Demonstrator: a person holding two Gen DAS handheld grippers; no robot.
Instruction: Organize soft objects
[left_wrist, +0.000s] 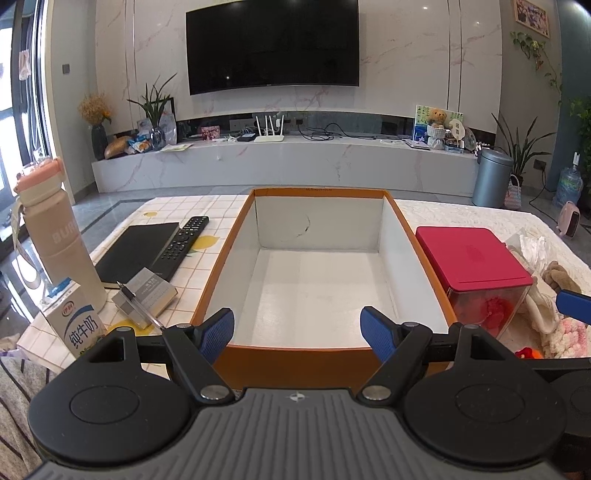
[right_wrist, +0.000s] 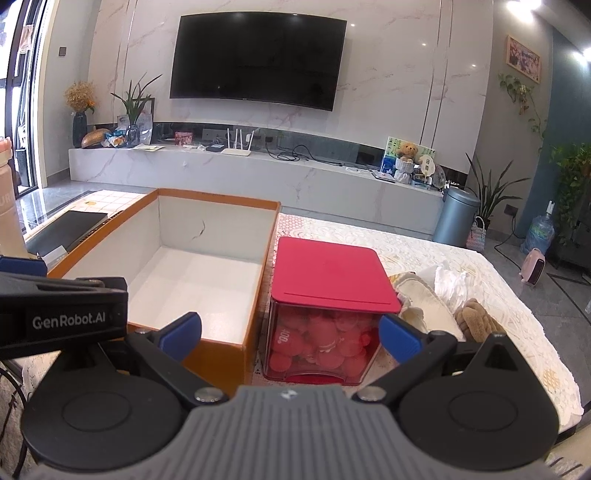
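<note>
An orange cardboard box (left_wrist: 413, 236) (right_wrist: 110, 225) with a white, empty inside sits mid-table. My left gripper (left_wrist: 297, 332) hangs open just before its near wall, nothing between the fingers. My right gripper (right_wrist: 290, 338) is open too, in front of a clear container with a red lid (right_wrist: 327, 273) (left_wrist: 469, 254). Soft things lie to the right of that container: a brown plush toy (right_wrist: 476, 321) (left_wrist: 559, 277), a cream fabric piece (right_wrist: 424, 299) (left_wrist: 539, 310), a pink knitted item (left_wrist: 565, 336) and white crumpled plastic (right_wrist: 450, 282). A blue fingertip (left_wrist: 572, 301) of the right gripper shows at the edge of the left wrist view.
Left of the box lie a black notebook (left_wrist: 136, 247), a TV remote (left_wrist: 183, 240), a small silver box with a pen (left_wrist: 146, 295), a milk carton (left_wrist: 75, 317) and a tall beige bottle (left_wrist: 55, 236). A TV console and a metal bin (right_wrist: 454, 216) stand beyond the table.
</note>
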